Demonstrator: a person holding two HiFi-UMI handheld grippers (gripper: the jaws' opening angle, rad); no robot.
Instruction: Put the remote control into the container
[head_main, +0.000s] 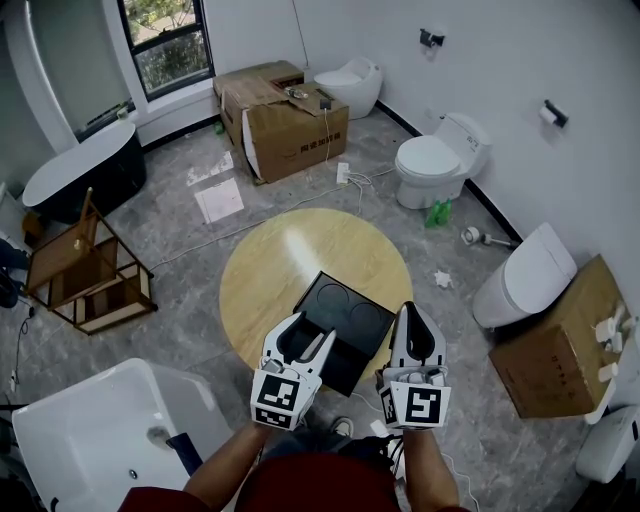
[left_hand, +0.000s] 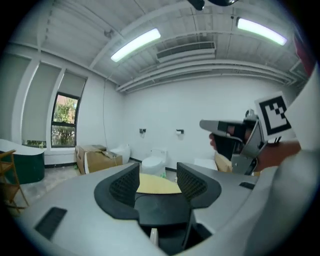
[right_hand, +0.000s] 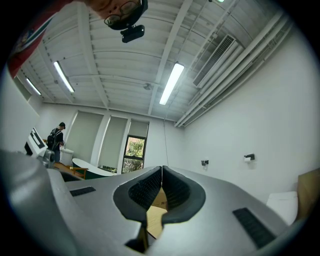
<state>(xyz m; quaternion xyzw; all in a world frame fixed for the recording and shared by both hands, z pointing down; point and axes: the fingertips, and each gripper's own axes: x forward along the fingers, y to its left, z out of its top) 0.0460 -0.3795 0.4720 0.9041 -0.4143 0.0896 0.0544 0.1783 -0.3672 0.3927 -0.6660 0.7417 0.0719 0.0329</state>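
Head view shows a bare room: a dark tub (head_main: 85, 170) at upper left, a box (head_main: 290, 125) at top centre, a toilet (head_main: 435, 160) to its right. At the centre stands the round table (head_main: 265, 270), and on its lower right part lies the black container (head_main: 335, 300), flat, with two round hollows.

Both my tongs sit low in the frame at the table's near edge. Left tongs (head_main: 312, 338) cover the container's lower left edge in the picture. They are spread wide, with nothing between the pads. Right tongs (head_main: 412, 318) sit by the container's lower right corner, pressed together on nothing.

The remote I cannot find in any view: not on the bare table, not in either tongs. The container's inside is black and I make out no separate shape there. With both tongs empty, I judge that either the drop is done or the remote must be fetched from out of frame.
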